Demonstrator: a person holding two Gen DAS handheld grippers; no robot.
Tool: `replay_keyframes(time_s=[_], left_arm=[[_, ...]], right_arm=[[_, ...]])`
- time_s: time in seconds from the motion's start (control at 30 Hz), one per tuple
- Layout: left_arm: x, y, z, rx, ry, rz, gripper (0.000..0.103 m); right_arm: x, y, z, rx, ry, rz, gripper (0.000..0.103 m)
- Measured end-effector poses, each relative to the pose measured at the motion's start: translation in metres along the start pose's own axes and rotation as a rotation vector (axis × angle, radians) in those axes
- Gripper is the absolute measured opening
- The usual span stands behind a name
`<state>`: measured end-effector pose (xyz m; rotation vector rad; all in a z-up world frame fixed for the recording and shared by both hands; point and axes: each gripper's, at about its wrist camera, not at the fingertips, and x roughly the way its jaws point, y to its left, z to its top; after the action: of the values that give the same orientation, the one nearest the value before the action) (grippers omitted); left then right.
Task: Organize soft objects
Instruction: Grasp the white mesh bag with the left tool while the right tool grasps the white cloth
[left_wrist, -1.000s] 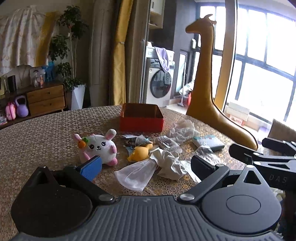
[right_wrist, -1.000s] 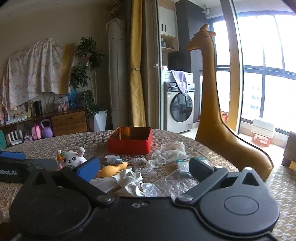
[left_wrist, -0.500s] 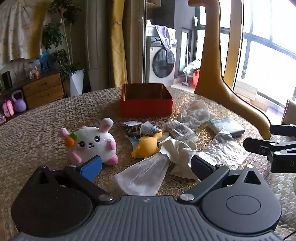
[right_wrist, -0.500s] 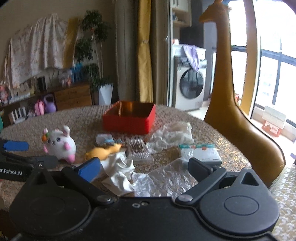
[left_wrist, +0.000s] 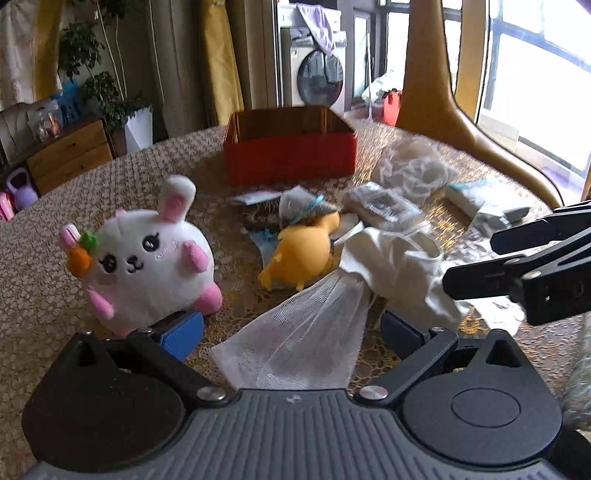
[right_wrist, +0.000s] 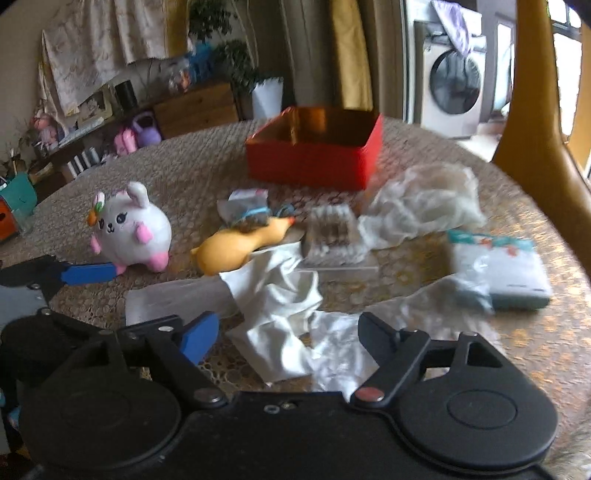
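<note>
A white plush bunny (left_wrist: 147, 258) sits on the round table, its foot against my left gripper's blue fingertip; it also shows in the right wrist view (right_wrist: 131, 229). A yellow soft duck (left_wrist: 303, 254) (right_wrist: 236, 247) lies in the middle. A white mesh bag (left_wrist: 306, 343) with a white cloth (left_wrist: 399, 273) (right_wrist: 280, 306) lies between the fingers of my left gripper (left_wrist: 291, 332), which is open. My right gripper (right_wrist: 288, 332) is open over the cloth. A red open box (left_wrist: 291, 147) (right_wrist: 317, 147) stands behind.
Crumpled clear plastic (right_wrist: 421, 203), a clear packet (right_wrist: 332, 236) and a tissue pack (right_wrist: 513, 269) lie to the right on the table (left_wrist: 44, 288). A tall yellow giraffe figure (left_wrist: 443, 74) stands at the table's far right. My right gripper shows at the right of the left wrist view (left_wrist: 524, 269).
Both grippers have moved forward and tilted down towards the table. The bunny, duck and cloth now appear much closer. Nothing has been picked up.
</note>
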<state>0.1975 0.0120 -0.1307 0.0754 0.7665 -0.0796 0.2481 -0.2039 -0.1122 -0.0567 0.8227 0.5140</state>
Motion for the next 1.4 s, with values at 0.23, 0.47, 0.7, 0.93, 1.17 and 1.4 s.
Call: replay_keyframes(time_s=[0.23, 0.47, 0.7, 0.93, 1.17, 1.4], left_arm=[[0.023, 0.002, -0.003, -0.007, 0.064, -0.028, 0.102], [0.033, 0.001, -0.004, 0.007, 0.086, -0.017, 0.092], [0.034, 0.005, -0.004, -0.013, 0.091, 0.003, 0.069], [0.029, 0.006, -0.001, -0.028, 0.082, -0.003, 0.045], [0.020, 0.007, 0.001, -0.024, 0.058, 0.009, 0.029], [0.000, 0.011, 0.009, -0.050, 0.028, 0.002, 0.024]], right_arm=[[0.034, 0.007, 0.006, -0.008, 0.060, 0.012, 0.076], [0.052, 0.005, 0.003, -0.004, 0.084, -0.017, 0.066], [0.057, 0.011, -0.001, -0.026, 0.082, -0.066, 0.053], [0.054, 0.015, 0.000, -0.041, 0.059, -0.079, 0.037], [0.041, 0.013, 0.003, 0.002, 0.003, -0.101, 0.022], [0.015, 0.012, 0.011, 0.032, -0.081, -0.076, 0.016]])
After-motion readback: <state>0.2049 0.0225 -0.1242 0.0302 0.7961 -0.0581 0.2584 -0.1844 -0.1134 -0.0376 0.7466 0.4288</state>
